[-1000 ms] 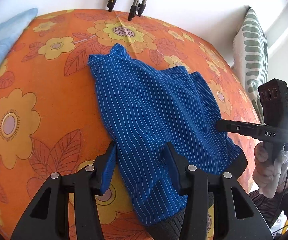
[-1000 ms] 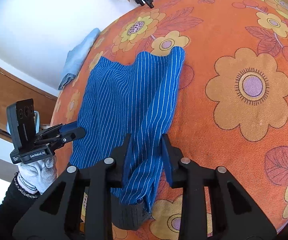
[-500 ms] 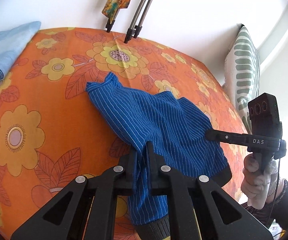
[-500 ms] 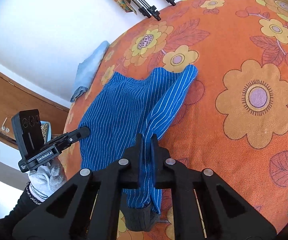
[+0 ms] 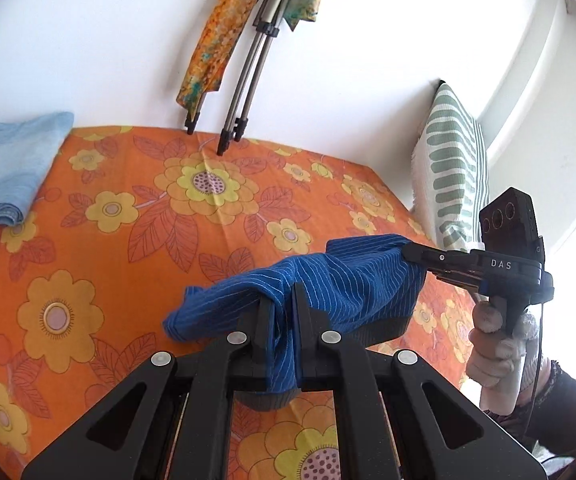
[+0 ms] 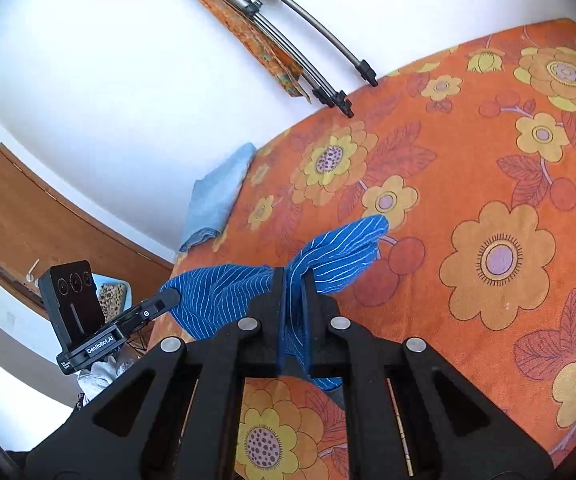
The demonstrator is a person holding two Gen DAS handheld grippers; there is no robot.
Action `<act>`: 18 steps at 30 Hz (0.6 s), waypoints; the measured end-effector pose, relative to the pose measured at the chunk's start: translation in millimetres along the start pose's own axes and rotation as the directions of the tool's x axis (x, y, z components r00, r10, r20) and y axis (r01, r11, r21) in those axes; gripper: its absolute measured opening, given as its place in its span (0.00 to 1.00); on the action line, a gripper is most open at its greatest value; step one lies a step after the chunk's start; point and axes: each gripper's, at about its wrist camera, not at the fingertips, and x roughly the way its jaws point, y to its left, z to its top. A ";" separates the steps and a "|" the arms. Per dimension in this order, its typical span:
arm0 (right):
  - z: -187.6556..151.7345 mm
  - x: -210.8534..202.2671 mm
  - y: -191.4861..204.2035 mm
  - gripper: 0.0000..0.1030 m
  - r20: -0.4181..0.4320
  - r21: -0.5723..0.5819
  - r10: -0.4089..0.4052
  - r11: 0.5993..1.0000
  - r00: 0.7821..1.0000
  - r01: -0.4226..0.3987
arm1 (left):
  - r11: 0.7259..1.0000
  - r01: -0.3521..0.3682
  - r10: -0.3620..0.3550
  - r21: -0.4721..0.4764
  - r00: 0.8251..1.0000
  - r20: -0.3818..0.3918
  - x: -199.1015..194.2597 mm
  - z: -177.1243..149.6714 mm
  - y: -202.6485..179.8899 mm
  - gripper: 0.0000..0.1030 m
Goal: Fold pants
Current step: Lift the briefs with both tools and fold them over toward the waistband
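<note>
The blue pinstriped pants [image 5: 340, 288] hang bunched between my two grippers, lifted off the orange flowered bedspread [image 5: 100, 264]. My left gripper [image 5: 282, 300] is shut on one edge near the dark waistband. My right gripper [image 6: 292, 276] is shut on the other edge, with fabric fanning out to both sides [image 6: 340, 248]. In the left wrist view the right gripper [image 5: 408, 254] shows at the right, pinching the cloth. In the right wrist view the left gripper [image 6: 170, 298] shows at the left, also on the cloth.
A folded light-blue cloth [image 5: 6, 172] lies at the far left of the bed. Tripod legs [image 5: 244, 92] and a patterned scarf [image 5: 208, 52] lean on the white wall behind. A green striped pillow [image 5: 454, 176] stands at the right. A wooden door [image 6: 20, 220] is off the bed's left.
Both grippers closed on the pants, which lay flat a second ago, and lifted them up off the bedspread; the fabric now hangs gathered between them.
</note>
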 end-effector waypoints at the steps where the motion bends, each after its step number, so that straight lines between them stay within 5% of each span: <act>1: -1.0 -9.6 7.4 0.06 0.017 -0.013 0.008 1.000 1.000 -0.008 | 1.000 0.011 -0.011 0.002 1.000 0.012 -8.0 -1.1 -5.1 0.06; 6: -26.7 -62.4 43.2 0.06 0.079 -0.094 0.032 0.995 0.996 -0.024 | 0.997 0.071 -0.072 0.012 0.996 0.049 -47.8 -17.5 -34.6 0.06; 11: -70.6 -100.0 51.6 0.06 0.095 -0.071 0.056 0.996 0.994 -0.049 | 0.986 0.141 -0.143 -0.083 0.989 -0.021 -59.9 -36.2 -37.4 0.06; 18: -68.7 -54.3 7.1 0.06 -0.024 0.079 -0.019 0.997 1.000 0.021 | 0.979 0.087 -0.110 -0.185 0.987 -0.119 -15.6 -30.5 -2.2 0.06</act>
